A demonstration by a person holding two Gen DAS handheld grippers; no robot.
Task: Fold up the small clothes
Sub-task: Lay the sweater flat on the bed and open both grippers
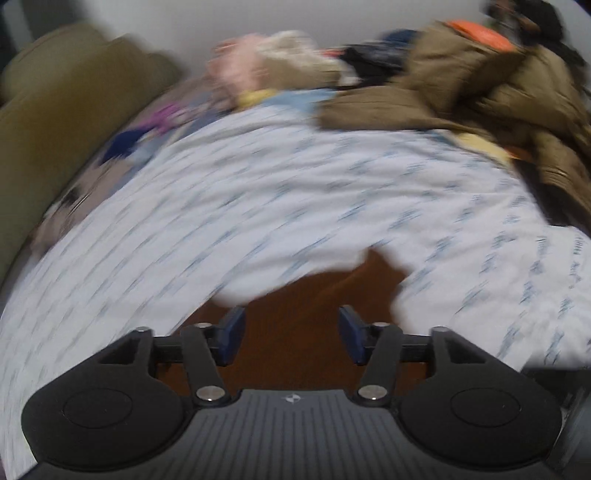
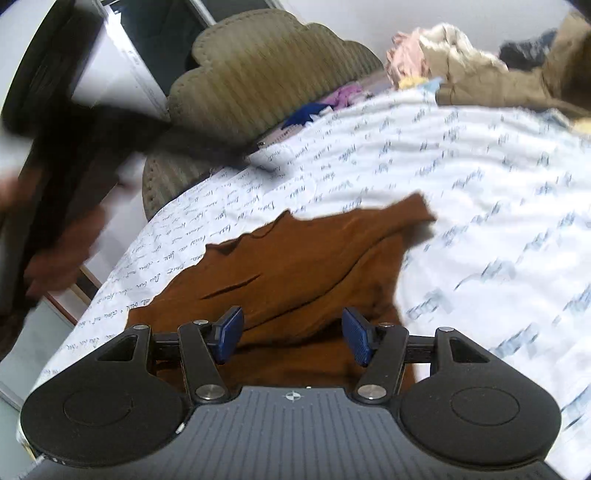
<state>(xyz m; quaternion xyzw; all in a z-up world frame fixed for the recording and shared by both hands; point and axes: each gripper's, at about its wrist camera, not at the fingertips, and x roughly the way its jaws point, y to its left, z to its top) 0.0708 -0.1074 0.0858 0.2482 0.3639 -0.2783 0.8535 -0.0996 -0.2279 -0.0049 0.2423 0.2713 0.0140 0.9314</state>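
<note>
A small rust-brown garment lies spread on a white bedsheet printed with blue script. My right gripper hangs over its near part, open, blue pads apart with nothing pinched between them. In the left wrist view the same brown garment shows just beyond my left gripper, which is open and empty above the cloth. That view is smeared by motion. A person's hand and the other gripper's dark body blur across the left of the right wrist view.
A heap of clothes sits at the bed's far end: an olive-brown jacket, pink and cream pieces, something orange. A ribbed olive scalloped headboard cushion stands at the left. The bed's edge drops off at the lower left.
</note>
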